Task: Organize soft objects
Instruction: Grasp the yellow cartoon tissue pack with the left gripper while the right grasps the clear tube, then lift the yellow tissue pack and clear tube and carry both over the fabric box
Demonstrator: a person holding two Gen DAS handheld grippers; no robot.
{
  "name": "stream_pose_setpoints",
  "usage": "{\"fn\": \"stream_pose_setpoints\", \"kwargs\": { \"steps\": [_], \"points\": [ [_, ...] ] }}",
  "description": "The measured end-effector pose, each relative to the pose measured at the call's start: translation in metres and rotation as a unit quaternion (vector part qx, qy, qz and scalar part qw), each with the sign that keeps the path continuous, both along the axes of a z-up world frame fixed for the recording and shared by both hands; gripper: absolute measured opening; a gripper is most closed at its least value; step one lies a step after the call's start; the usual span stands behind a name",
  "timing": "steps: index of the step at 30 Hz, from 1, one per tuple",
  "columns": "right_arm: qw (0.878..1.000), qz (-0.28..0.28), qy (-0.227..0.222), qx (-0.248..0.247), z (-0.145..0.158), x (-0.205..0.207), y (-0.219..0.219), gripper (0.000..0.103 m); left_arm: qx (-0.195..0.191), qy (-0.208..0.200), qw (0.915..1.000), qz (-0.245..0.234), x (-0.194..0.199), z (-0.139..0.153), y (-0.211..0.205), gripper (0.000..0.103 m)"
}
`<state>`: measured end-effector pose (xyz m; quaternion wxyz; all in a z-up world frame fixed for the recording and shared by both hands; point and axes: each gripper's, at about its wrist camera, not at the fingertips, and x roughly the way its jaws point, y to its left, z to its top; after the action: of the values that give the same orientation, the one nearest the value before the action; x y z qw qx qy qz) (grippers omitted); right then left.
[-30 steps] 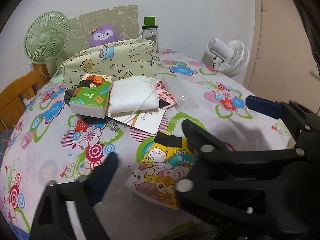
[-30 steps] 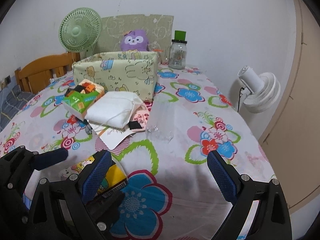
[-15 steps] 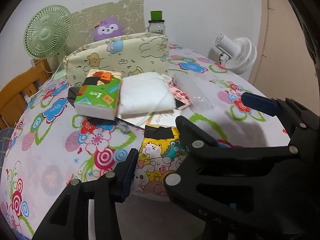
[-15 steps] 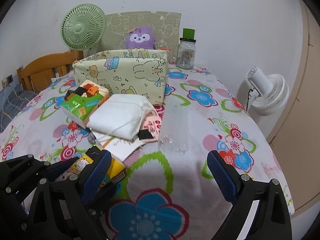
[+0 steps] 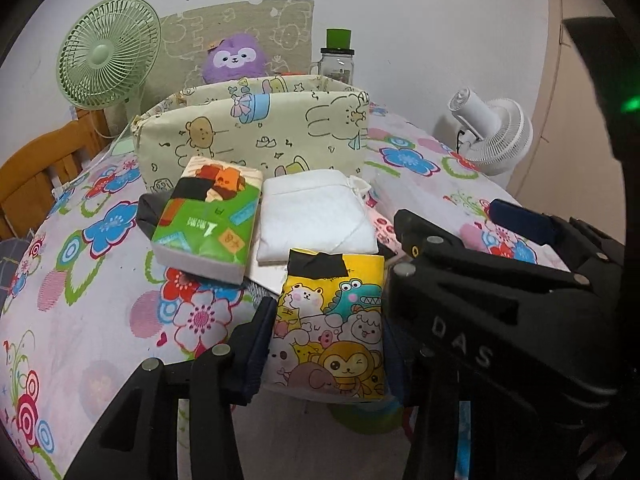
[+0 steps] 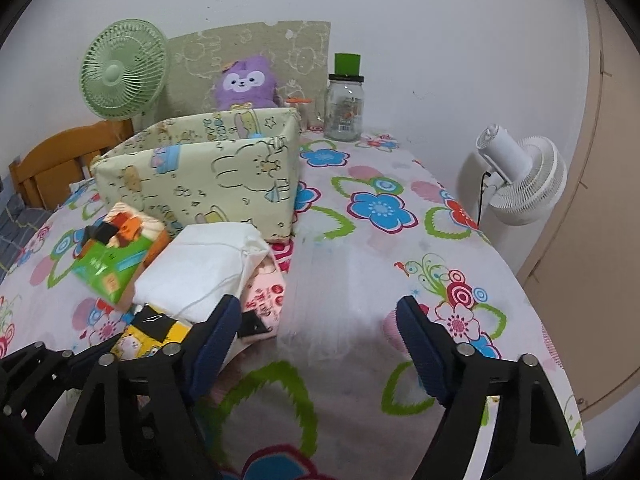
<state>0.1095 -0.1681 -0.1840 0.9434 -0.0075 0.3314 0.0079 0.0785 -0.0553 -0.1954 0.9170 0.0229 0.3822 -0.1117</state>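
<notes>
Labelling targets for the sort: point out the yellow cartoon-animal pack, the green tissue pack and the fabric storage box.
yellow cartoon-animal pack [image 5: 332, 328]: left wrist view, on its printed front face.
green tissue pack [image 5: 208, 224]: left wrist view, on its green top face.
fabric storage box [image 6: 208, 184]: right wrist view, on its front wall.

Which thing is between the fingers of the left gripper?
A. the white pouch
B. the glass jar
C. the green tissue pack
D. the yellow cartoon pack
D: in the left wrist view the yellow cartoon pack sits between the fingers of the left gripper, both pressing its sides, while the green tissue pack, the white pouch and the glass jar lie farther off.
</notes>
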Motion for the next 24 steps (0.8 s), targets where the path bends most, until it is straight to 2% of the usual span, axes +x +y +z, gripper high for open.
{"fn": "stream_pose_setpoints", "kwargs": {
  "steps": [2,6,10,13,16,17,18,24],
  "points": [
    [1.0,-0.001,0.009,0.004,-0.003,0.005,-0.002,0.075,-0.001,0.002,1.0,0.004,0.004,0.0,-0.001,0.049],
    [1.0,-0.003,0.029,-0.004,-0.011,0.016,0.0,0.074,-0.003,0.01,0.9999,0.004,0.013,-0.002,-0.003,0.048],
    [0.998,0.001,0.059,0.012,-0.019,0.025,-0.003,0.066,0.001,0.012,0.9999,0.001,0.016,-0.004,-0.005,0.048],
    [0.996,0.007,0.079,0.029,-0.024,0.031,-0.006,0.056,0.002,0.013,0.9999,0.001,0.017,-0.005,-0.007,0.048],
    [0.997,0.002,0.077,0.027,-0.025,0.029,-0.005,0.04,0.002,0.013,0.9999,0.002,0.018,-0.004,-0.007,0.048],
    [0.997,0.0,0.076,0.025,-0.025,0.028,-0.005,0.031,0.002,0.013,0.9999,0.002,0.018,-0.004,-0.007,0.048],
    [0.997,0.002,0.075,0.027,-0.025,0.027,-0.005,0.029,0.003,0.013,0.9999,0.001,0.018,-0.004,-0.008,0.048],
    [0.998,0.0,0.061,0.027,-0.021,0.017,-0.004,0.026,0.006,0.012,0.9999,0.002,0.015,-0.003,-0.006,0.047]
  ]
}}
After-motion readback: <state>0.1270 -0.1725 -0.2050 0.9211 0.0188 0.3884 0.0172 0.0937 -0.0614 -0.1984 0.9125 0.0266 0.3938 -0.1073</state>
